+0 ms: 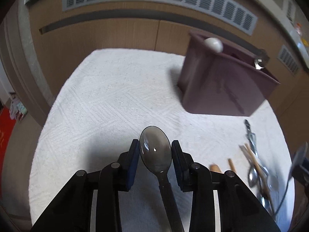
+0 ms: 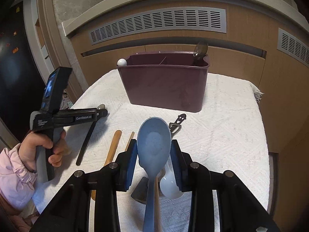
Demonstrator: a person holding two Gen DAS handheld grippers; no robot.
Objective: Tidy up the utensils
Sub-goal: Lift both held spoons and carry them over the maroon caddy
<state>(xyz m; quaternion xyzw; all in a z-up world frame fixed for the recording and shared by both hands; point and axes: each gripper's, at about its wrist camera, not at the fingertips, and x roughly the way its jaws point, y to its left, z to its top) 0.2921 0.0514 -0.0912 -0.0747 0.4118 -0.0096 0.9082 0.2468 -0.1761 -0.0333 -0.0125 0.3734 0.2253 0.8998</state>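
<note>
Above the towel-covered surface (image 2: 222,116), left tongs (image 1: 155,150) pinch a smoky plastic spoon (image 1: 155,148) and right tongs (image 2: 154,148) a blue spoon (image 2: 153,141) — two utensils stand in the maroon caddy (image 2: 164,85), several still lie loose.

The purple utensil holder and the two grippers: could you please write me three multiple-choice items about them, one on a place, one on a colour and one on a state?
1. Where does the purple utensil holder stand?
A. on the white cloth
B. on a bare wooden floor
C. in a sink

2. What colour is the spoon between the right gripper's jaws?
A. red
B. blue
C. green

3. What is the left gripper doing?
A. hanging empty and open
B. holding a fork
C. gripping a dark translucent spoon

Answers:
1. A, the holder's base rests on the textured cloth.
2. B, the blue spoon has its bowl between the pads.
3. C, both pads press on the spoon's bowl in the left wrist view.
</note>
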